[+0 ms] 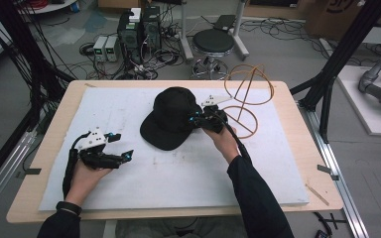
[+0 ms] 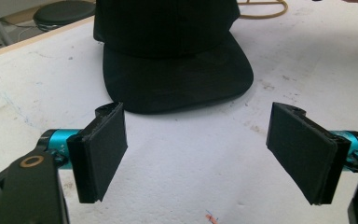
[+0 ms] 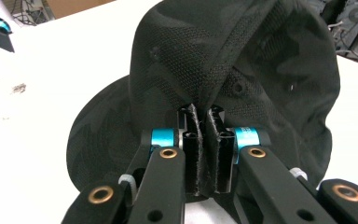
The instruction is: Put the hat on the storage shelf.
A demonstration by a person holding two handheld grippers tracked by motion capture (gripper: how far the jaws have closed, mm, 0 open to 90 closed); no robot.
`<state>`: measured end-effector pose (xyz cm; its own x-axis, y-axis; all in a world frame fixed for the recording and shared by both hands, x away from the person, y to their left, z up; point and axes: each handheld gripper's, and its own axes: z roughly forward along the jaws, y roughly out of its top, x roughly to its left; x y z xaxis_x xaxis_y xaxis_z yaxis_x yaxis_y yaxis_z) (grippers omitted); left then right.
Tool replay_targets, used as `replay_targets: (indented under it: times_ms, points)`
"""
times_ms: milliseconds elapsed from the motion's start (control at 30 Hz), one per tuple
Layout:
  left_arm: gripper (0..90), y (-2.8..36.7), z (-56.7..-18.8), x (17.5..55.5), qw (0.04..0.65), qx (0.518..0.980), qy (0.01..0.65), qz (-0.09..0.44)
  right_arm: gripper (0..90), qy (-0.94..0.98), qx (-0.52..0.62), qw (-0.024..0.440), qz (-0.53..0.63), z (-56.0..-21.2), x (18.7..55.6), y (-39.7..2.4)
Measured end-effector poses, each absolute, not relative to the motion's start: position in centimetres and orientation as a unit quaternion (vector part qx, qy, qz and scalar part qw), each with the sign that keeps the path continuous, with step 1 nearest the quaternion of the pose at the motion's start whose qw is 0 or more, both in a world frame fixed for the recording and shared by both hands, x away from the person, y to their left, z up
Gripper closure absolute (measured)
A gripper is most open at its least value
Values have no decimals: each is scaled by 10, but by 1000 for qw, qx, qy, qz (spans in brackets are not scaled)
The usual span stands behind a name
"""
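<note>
We pinch black cap [image 3: 242,60] crown fabric, right gripper [image 3: 204,140] jaws clamped on it; left gripper [image 2: 205,154] jaws apart, idle near brim. Next, likely: lift cap toward wire stand [image 1: 248,99].

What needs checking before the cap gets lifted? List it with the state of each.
1. Right tool shut on the black cap: ok, fabric pinched between its pads.
2. Left tool open: ok, nothing between its pads.
3. Left tool apart from the cap's brim: ok.
4. Wire stand upright behind the cap: ok.
5. Grip firm enough to lift: cannot tell.
</note>
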<state>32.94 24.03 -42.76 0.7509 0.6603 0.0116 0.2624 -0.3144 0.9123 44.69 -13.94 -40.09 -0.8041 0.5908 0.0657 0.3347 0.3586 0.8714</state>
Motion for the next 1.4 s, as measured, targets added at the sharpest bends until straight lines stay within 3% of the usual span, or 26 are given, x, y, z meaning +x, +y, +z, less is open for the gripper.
replay_targets:
  times_ms: [300,600,1033,1400]
  points:
    - [200,240,-428,330,505,788,291,195,887,811,261,160,498,-387,435,-135]
    - [200,238,-428,329,504,789,290,198,890,812,229,198,498,-350,423,-125]
    - [200,240,-426,328,506,788,290,199,890,814,190,185,517,-318,408,-120]
    - [200,239,-426,327,505,787,291,200,890,795,163,203,548,-260,396,-144]
